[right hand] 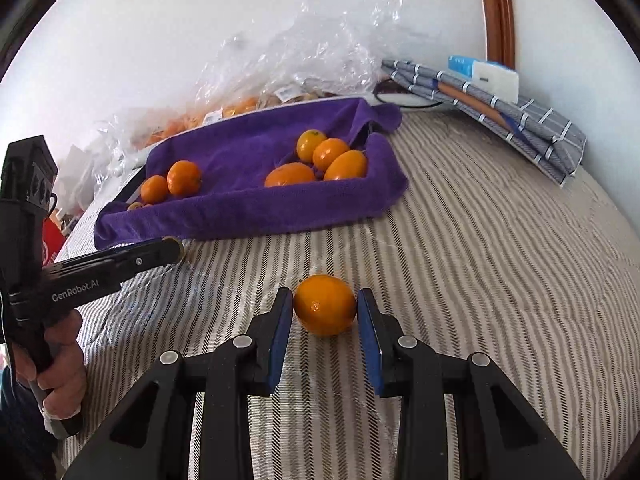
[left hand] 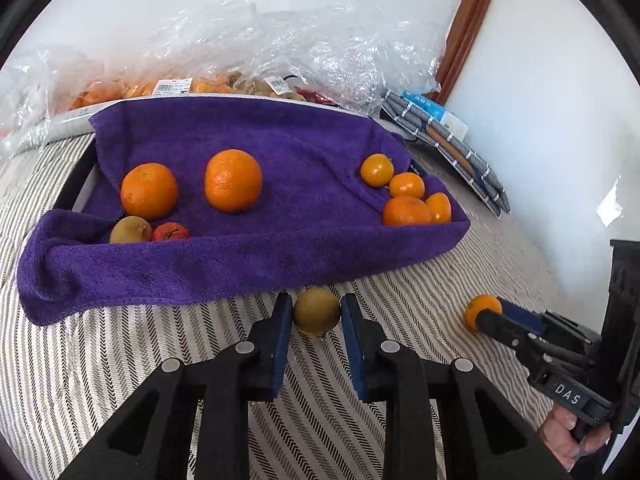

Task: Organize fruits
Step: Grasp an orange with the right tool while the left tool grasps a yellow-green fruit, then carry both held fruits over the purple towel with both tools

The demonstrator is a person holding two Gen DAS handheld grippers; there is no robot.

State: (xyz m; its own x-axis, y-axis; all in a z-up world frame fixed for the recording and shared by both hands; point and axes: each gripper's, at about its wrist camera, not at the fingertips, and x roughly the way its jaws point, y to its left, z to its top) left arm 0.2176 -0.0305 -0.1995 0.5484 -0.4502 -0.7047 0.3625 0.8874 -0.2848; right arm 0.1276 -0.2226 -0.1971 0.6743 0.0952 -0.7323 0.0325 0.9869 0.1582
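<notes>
bagged fruit (left hand: 208, 86) blurred, labels (left hand: 173, 85) unreadable

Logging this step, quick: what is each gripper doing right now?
Left gripper: shut on the greenish-brown fruit.
Right gripper: shut on a small orange.

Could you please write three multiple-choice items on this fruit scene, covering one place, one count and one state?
1. Where does the cluster of four small orange tangerines lie?
A. right end of the purple towel-lined tray
B. on the striped bedcover
C. in the clear plastic bag

2. How many large round oranges sit mid-tray?
A. two
B. four
C. none

3. What does the left gripper clamp?
A. a brownish-green round kiwi
B. nothing
C. a tangerine

Answers: 1 A, they huddle at the tray's right end; 2 A, two sit side by side; 3 A, both pads press the kiwi.
</notes>
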